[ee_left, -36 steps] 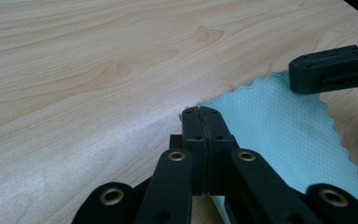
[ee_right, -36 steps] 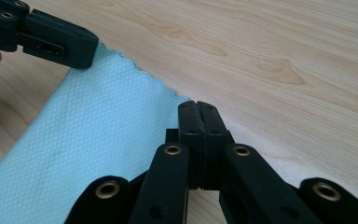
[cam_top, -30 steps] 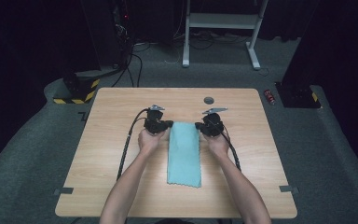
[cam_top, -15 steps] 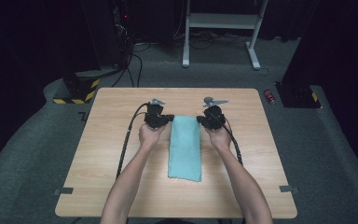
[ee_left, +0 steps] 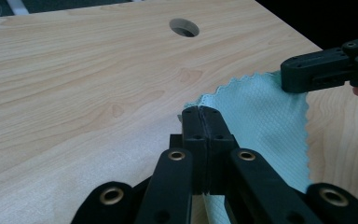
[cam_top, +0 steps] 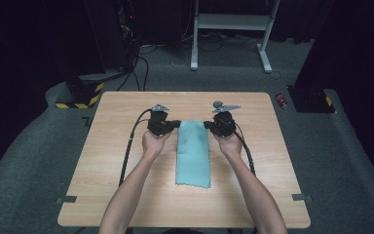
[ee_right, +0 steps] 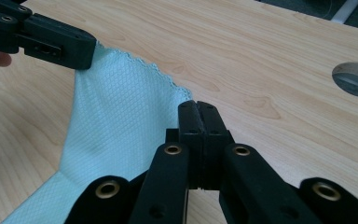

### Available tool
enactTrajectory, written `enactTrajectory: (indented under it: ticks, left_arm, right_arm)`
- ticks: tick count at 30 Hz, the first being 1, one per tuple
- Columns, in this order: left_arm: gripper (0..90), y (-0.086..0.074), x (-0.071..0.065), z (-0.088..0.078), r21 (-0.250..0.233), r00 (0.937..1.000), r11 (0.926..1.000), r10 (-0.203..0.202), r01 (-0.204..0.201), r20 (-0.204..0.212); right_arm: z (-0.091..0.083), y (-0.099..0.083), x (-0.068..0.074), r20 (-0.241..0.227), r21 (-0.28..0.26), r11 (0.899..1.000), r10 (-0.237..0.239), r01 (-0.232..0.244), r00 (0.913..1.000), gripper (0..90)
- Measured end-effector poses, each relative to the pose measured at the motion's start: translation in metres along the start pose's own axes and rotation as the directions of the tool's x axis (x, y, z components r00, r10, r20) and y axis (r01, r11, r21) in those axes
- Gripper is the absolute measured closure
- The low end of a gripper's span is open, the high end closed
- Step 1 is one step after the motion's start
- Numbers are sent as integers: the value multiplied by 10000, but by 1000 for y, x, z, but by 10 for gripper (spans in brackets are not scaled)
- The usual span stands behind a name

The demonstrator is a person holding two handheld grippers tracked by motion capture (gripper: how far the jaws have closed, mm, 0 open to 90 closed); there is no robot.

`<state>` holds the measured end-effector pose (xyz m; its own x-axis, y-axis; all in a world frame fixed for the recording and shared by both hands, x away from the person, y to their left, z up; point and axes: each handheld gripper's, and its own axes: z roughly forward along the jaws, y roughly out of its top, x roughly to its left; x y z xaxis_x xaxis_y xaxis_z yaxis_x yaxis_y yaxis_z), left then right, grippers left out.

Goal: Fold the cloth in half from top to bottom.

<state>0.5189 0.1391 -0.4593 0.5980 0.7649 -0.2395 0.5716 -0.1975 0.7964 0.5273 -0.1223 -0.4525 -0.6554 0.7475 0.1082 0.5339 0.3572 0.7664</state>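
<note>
A light teal cloth lies lengthwise on the wooden table, its far edge lifted. My left gripper is shut on the cloth's far left corner, and my right gripper is shut on the far right corner. In the left gripper view the shut left gripper pinches the cloth, with the right gripper holding the other corner at the upper right. In the right gripper view the right gripper clamps the cloth, and the left gripper grips the far corner at the upper left.
A round cable hole sits in the table just beyond the right gripper. Black cables trail from both grippers toward the near edge. On the floor are a red object at right, a yellow-black striped base at left and a white frame behind.
Both grippers have risen a little with the cloth's far corners, the right one more. The cloth's far edge is higher off the table and its near end still lies flat.
</note>
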Motion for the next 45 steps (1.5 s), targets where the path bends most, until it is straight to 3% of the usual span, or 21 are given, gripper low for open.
enactTrajectory:
  ticks: [12,24,45]
  left_arm:
    - [896,-8,-7,-7,14,9987,9992,410,-411,292]
    - [896,-15,-10,-15,-172,9979,9988,474,-466,451]
    - [895,-22,-21,-24,-140,9961,9980,616,-609,627]
  right_arm:
    - [-6,-13,2,-365,-64,10000,3,-5,9993,900]
    - [-16,-17,5,-660,-272,9994,-238,220,9975,900]
    - [-24,-26,12,-859,-183,9990,-419,405,9954,900]
